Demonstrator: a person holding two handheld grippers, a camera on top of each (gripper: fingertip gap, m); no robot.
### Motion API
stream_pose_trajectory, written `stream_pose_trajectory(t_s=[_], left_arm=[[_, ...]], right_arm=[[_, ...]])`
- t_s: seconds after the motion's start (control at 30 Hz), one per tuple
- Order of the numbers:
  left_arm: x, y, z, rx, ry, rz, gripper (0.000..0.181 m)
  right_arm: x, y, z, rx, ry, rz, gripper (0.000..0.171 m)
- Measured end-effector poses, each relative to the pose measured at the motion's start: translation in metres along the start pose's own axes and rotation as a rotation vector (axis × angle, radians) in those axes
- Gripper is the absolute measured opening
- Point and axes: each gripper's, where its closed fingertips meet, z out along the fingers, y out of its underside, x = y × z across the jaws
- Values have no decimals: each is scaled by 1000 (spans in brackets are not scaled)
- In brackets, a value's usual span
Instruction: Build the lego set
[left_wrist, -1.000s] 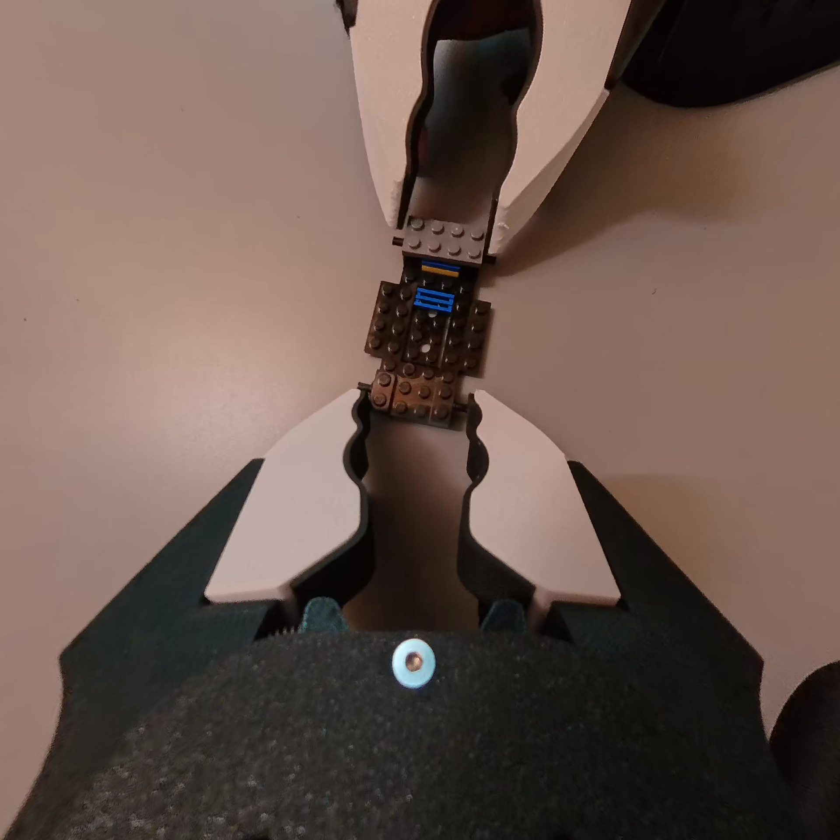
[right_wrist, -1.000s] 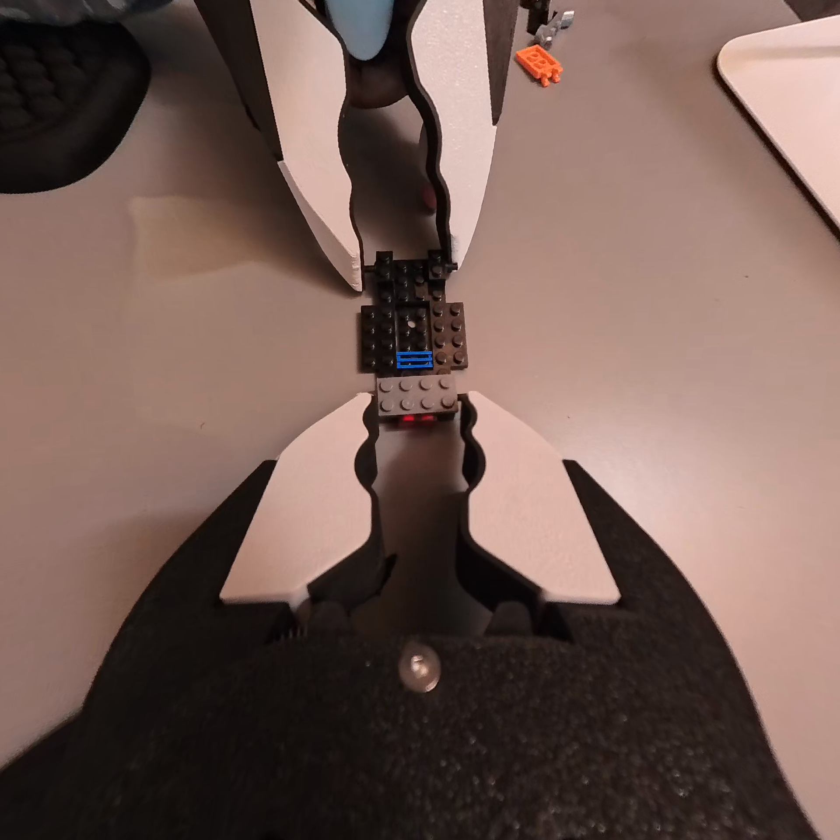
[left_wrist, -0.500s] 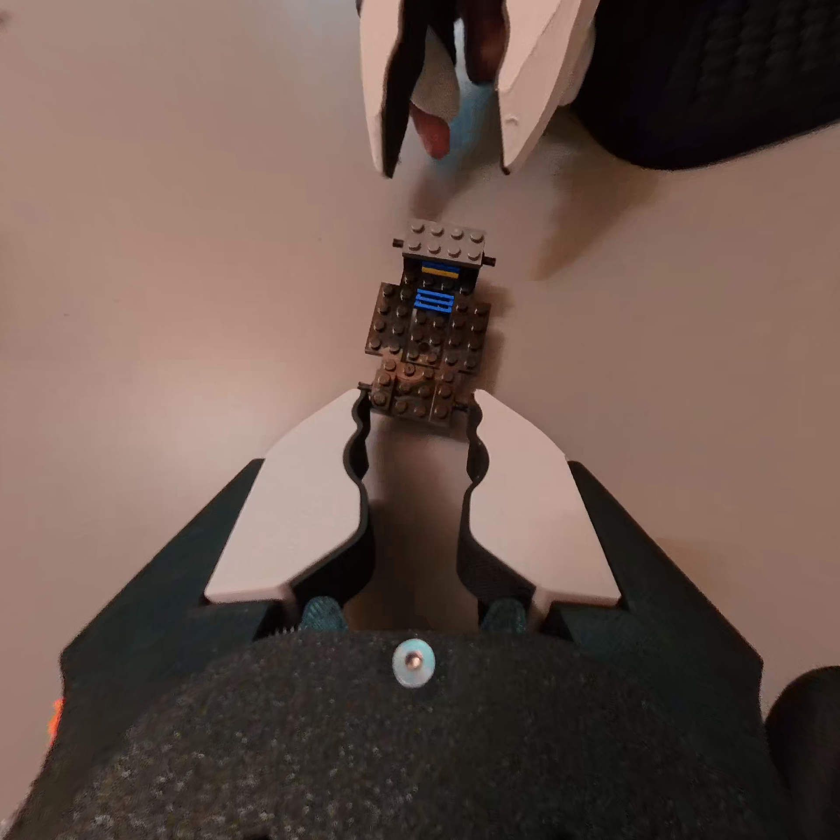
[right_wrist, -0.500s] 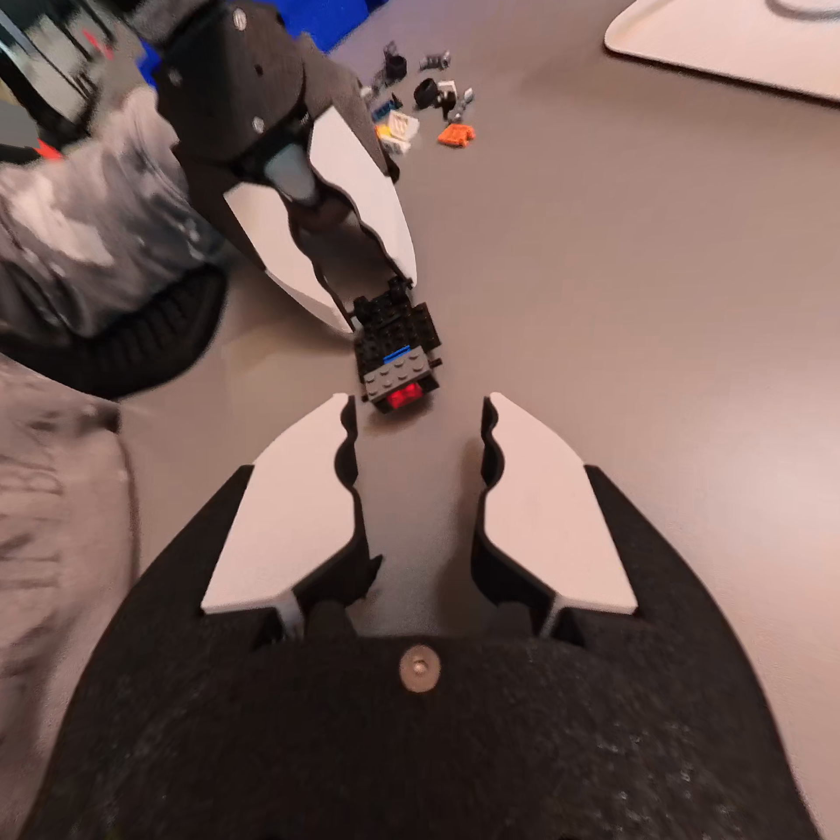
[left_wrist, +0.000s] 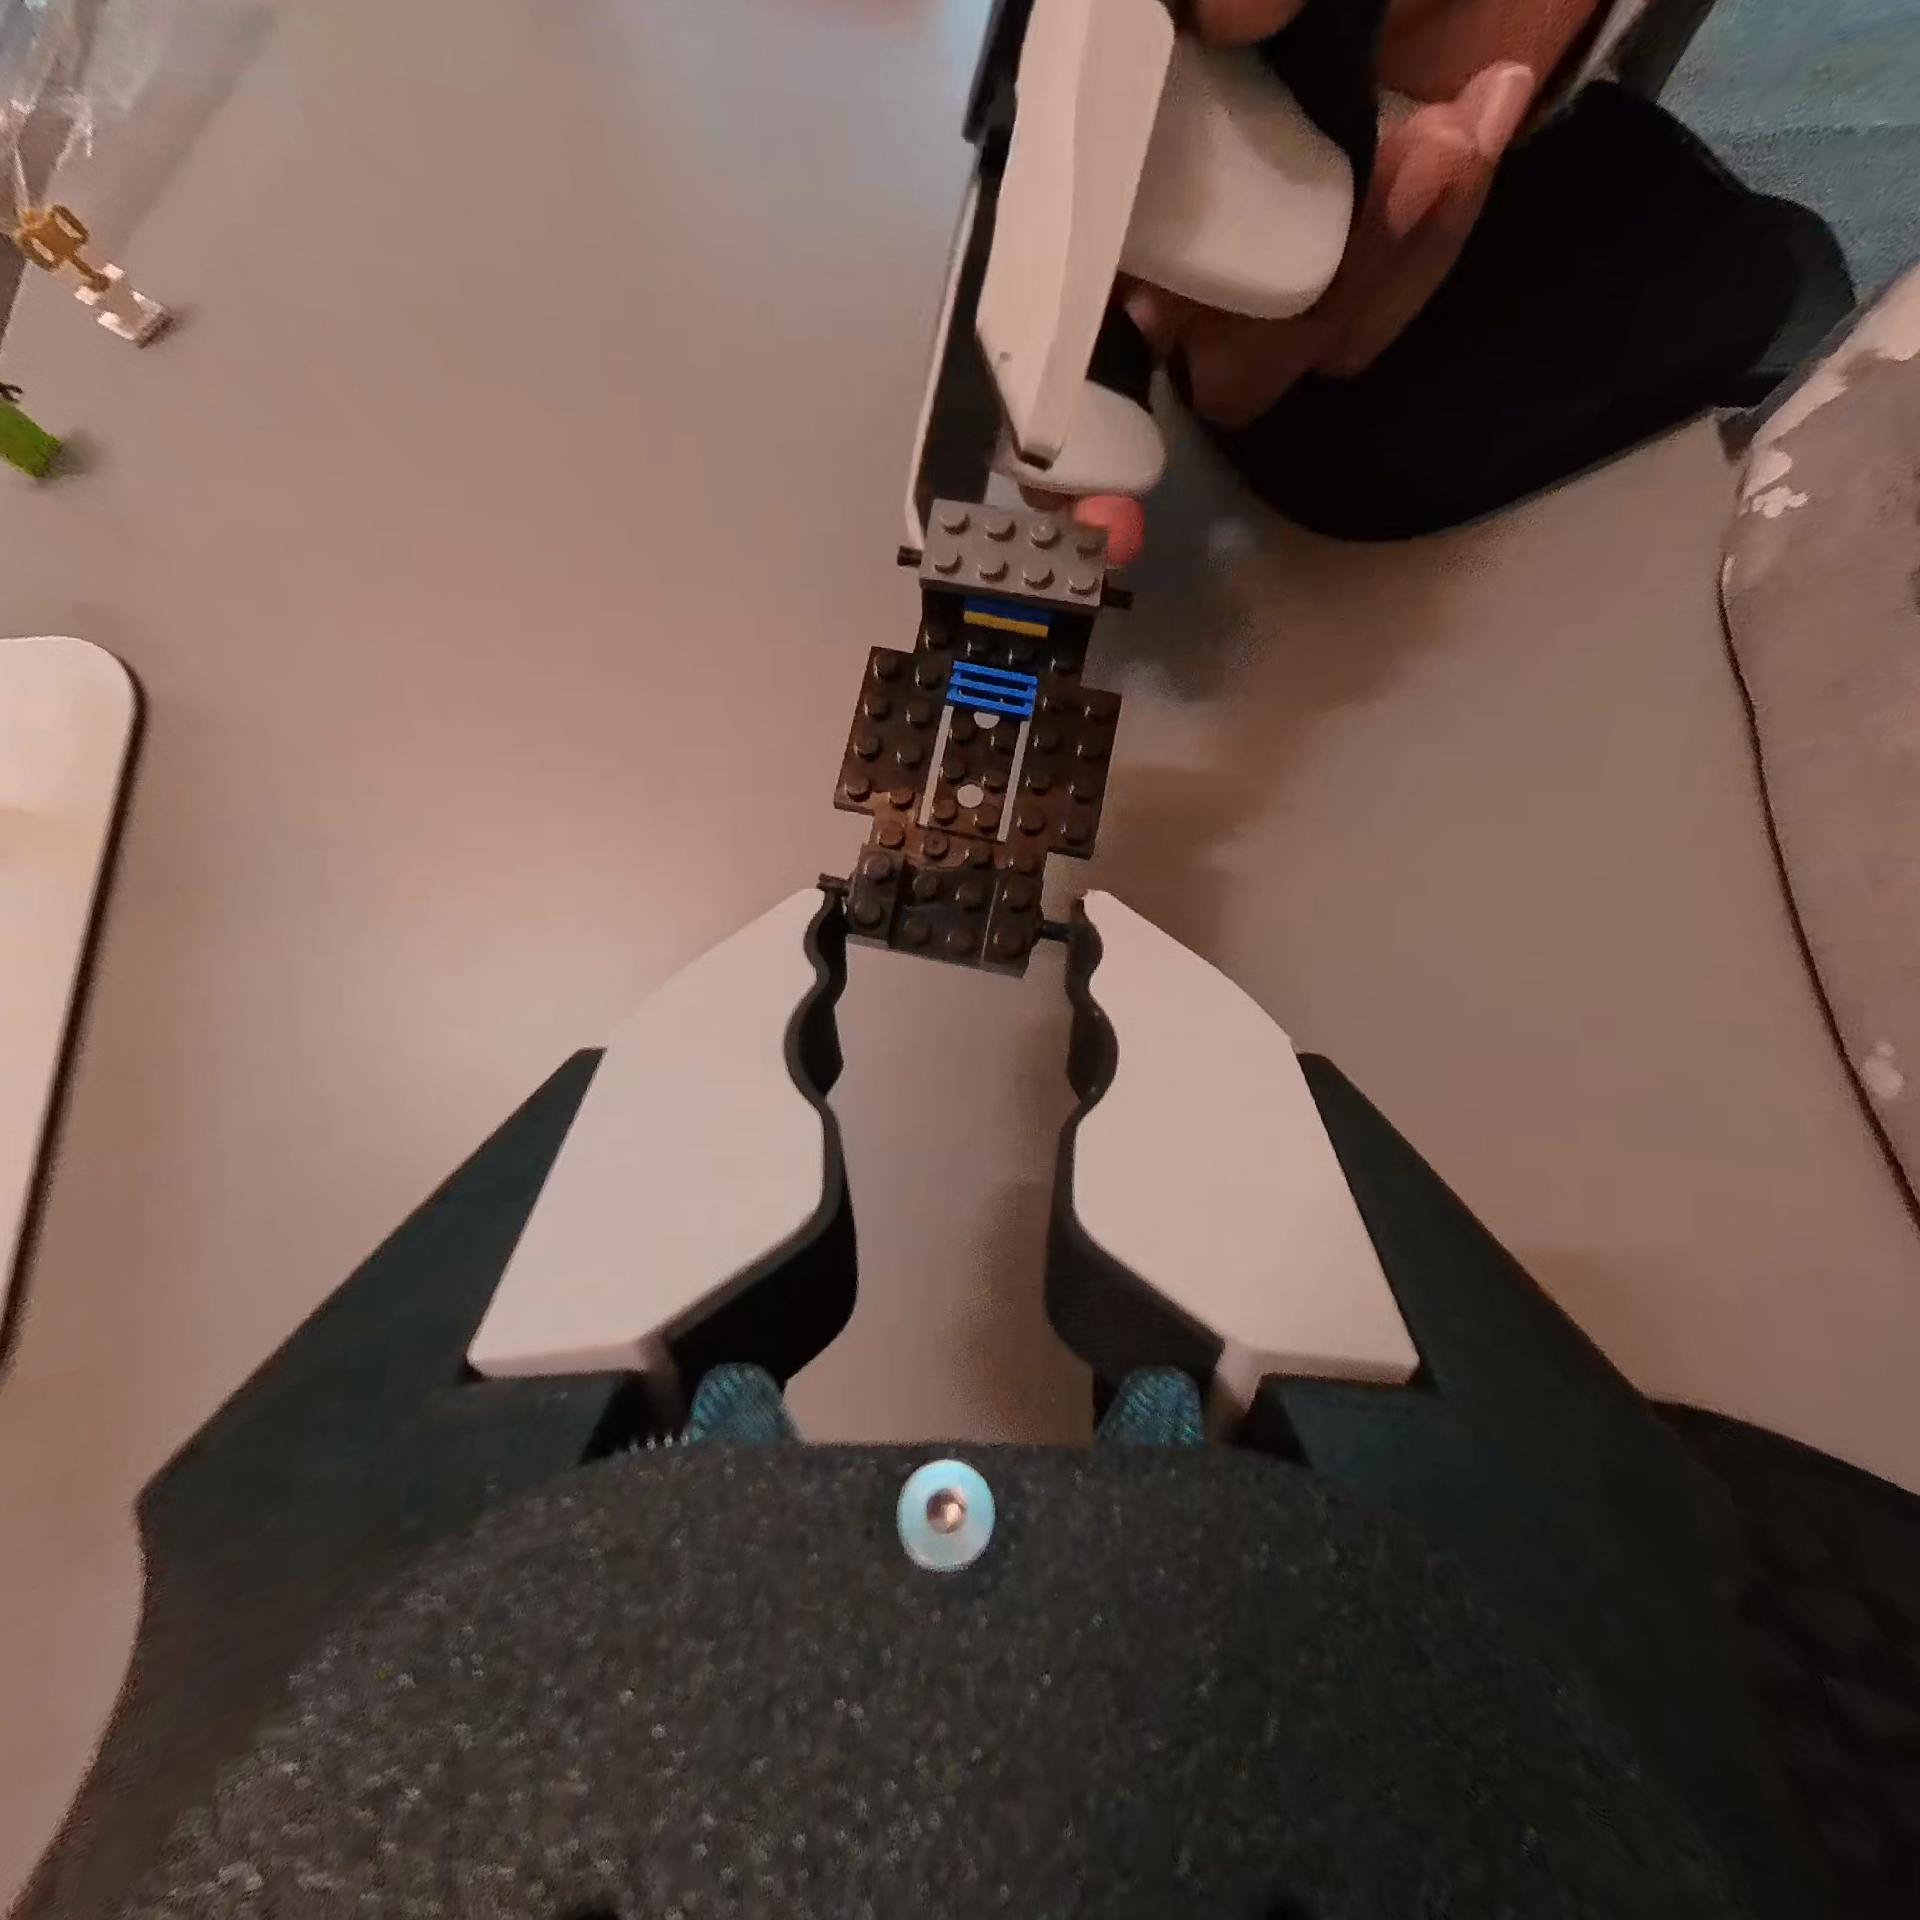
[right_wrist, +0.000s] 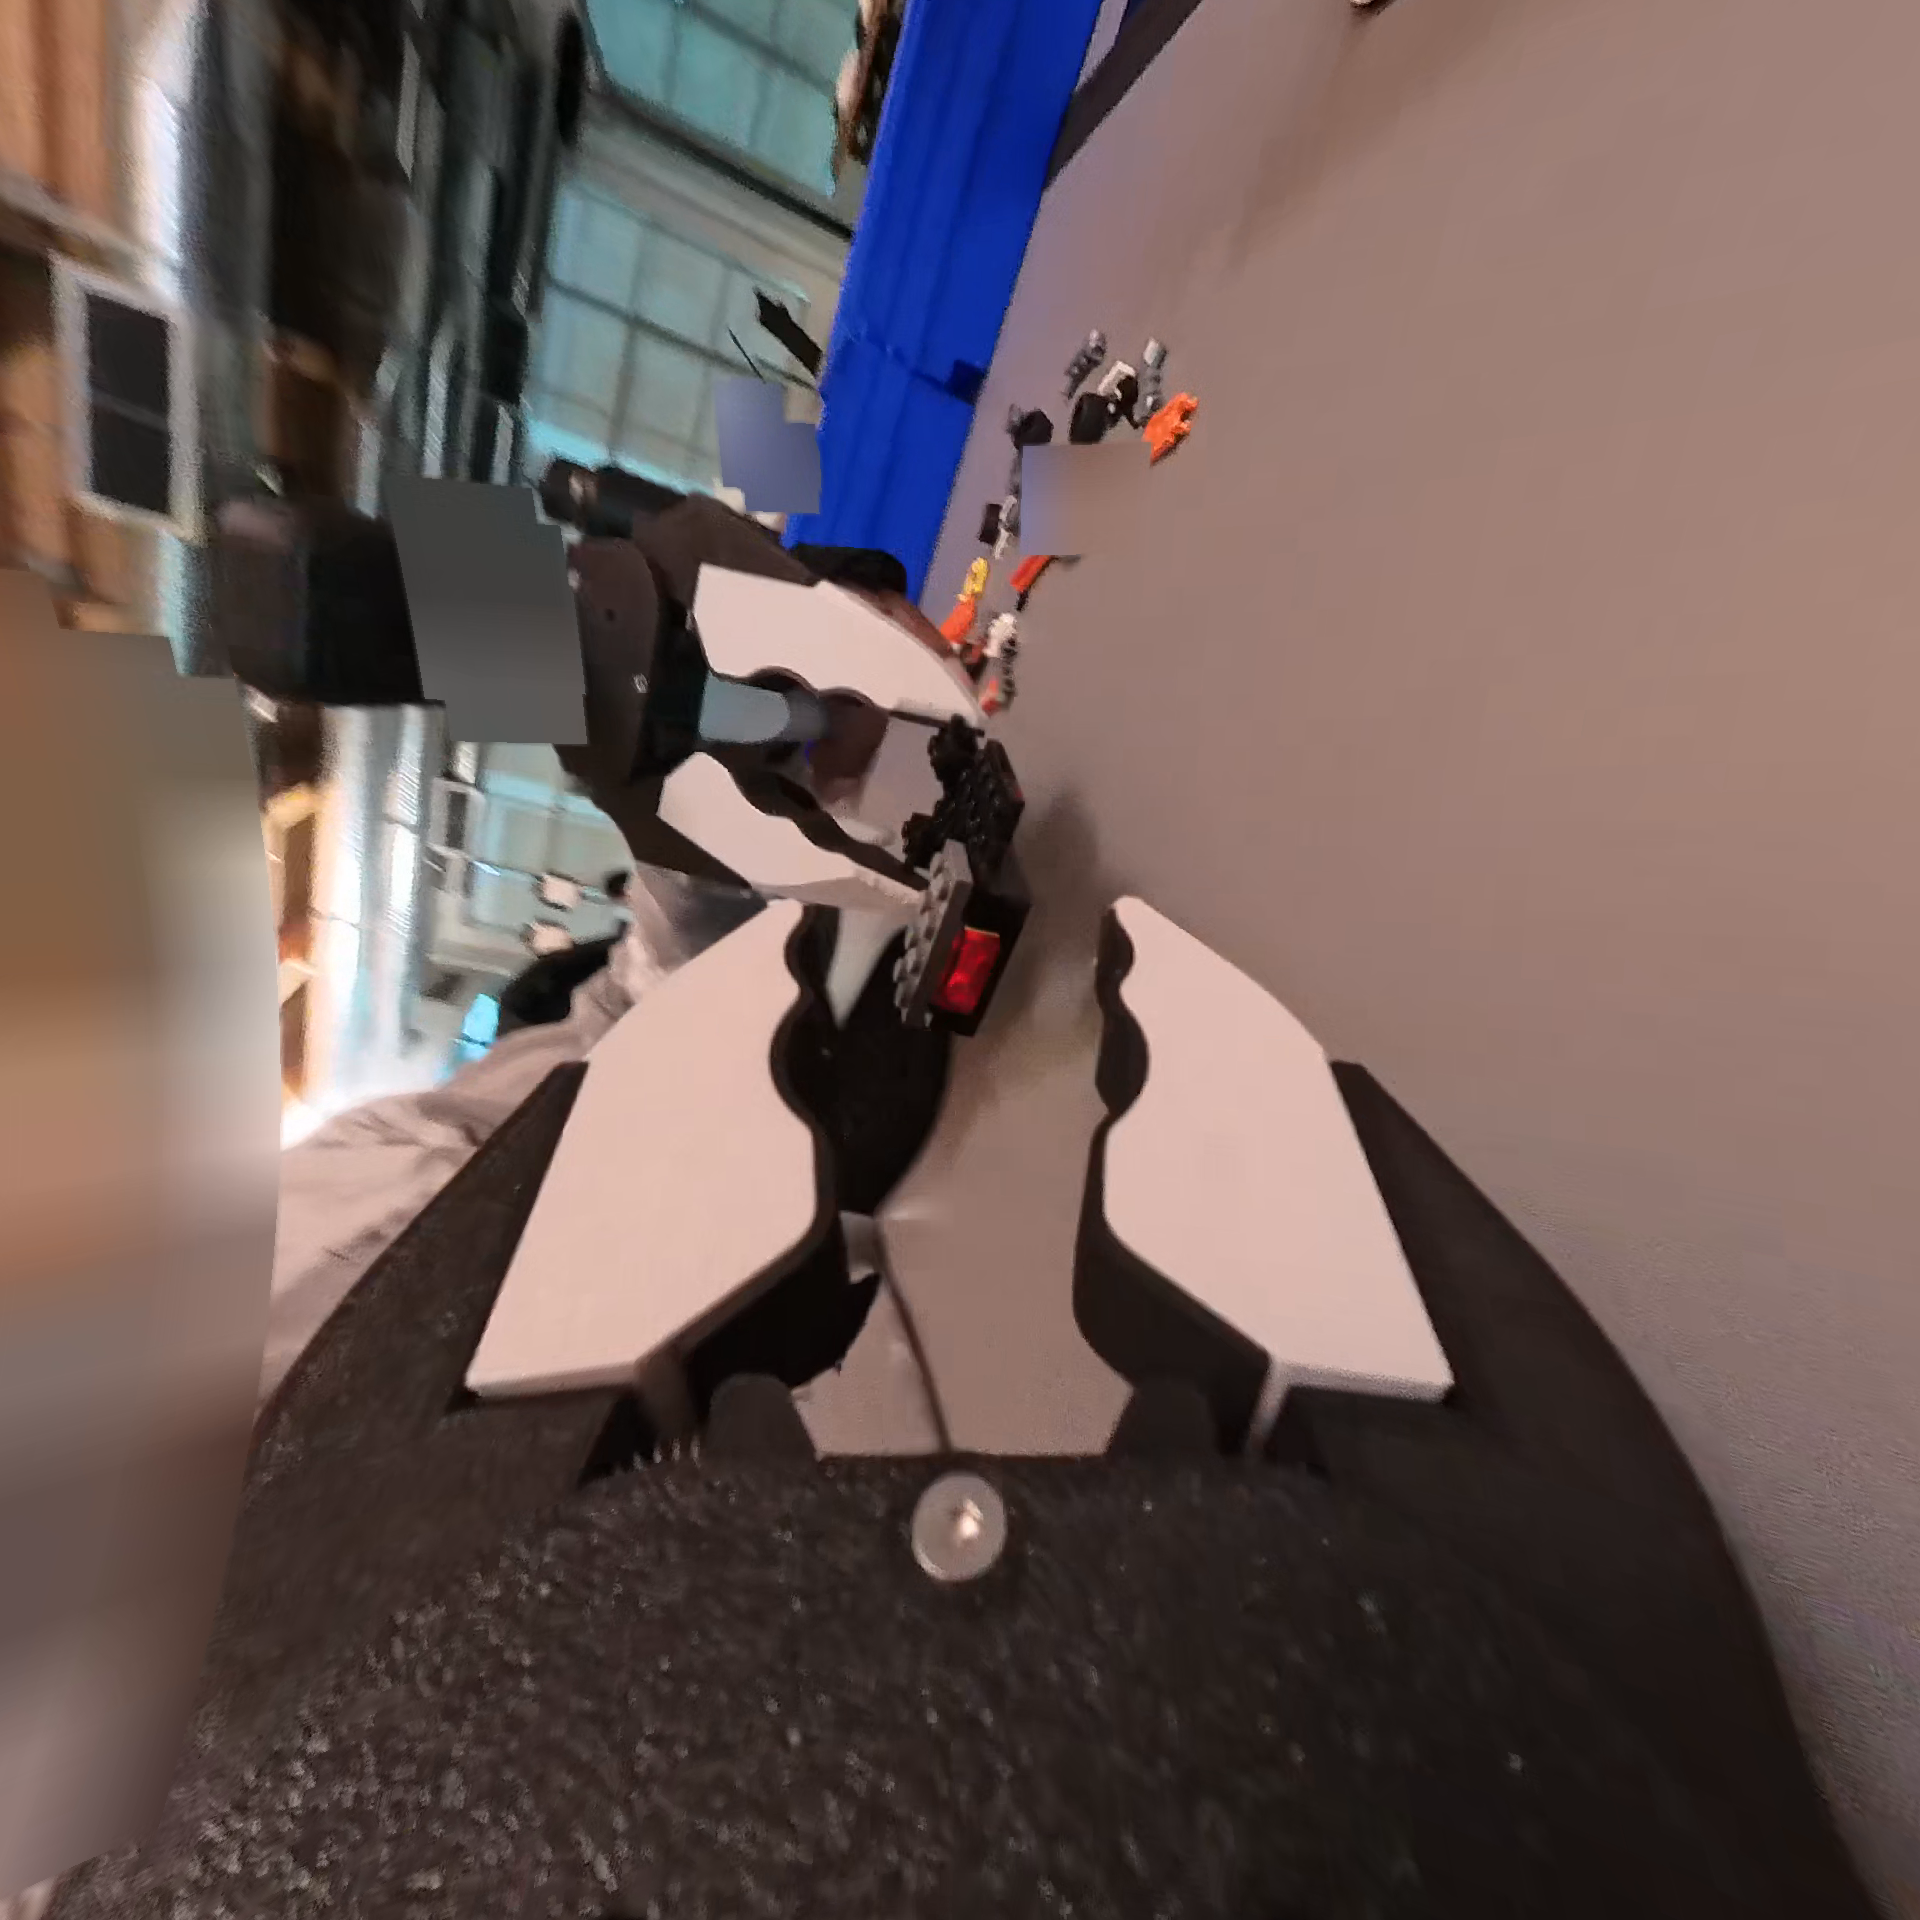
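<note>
Chassis (left_wrist: 977, 790) sits on table (left_wrist: 468, 623), near end pinched by left gripper (left_wrist: 948, 920) to steady it, while right gripper (right_wrist: 945, 961), rolled sideways, jaws apart and empty, hovers by grey plate (left_wrist: 1013, 553), probably to press it.

The smooth, matt beige tabletop (left_wrist: 436, 644) takes only a soft sheen. On it, the black studded plastic lego chassis (left_wrist: 982, 774) looks hard and slightly glossy, with a duller grey studded plastic brick (left_wrist: 1016, 549) at its 12 o'clock end and a shiny translucent red plastic piece (right_wrist: 964, 968) under that brick. The left hand-held gripper (left_wrist: 951, 914) has smooth matt white plastic fingers (left_wrist: 707, 1122), a grainy, rough black printed body, and a bright metal screw at 6 o'clock.
</note>
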Motion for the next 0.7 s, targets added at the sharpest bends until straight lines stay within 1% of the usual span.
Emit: stream_pose_trajectory(t_s=[0.07, 0.2, 0.4, 0.47, 0.5, 0.7], left_arm=[[3, -3, -4, -4, 8, 3, 40], [7, -3, -4, -9, 15, 8, 40], [12, 2, -2, -20, 21, 17, 40], [12, 2, -3, -17, 17, 18, 40], [12, 2, -4, -16, 12, 19, 40], [13, 1, -6, -8, -19, 24, 40]], right_arm=[[-5, 3, 2, 36, -42, 71, 46], [-6, 8, 8, 83, -80, 132, 36], [-4, 14, 15, 83, -99, 166, 30], [-3, 14, 16, 84, -98, 167, 26], [-3, 13, 16, 85, -100, 168, 21], [-4, 13, 17, 105, -111, 156, 19]])
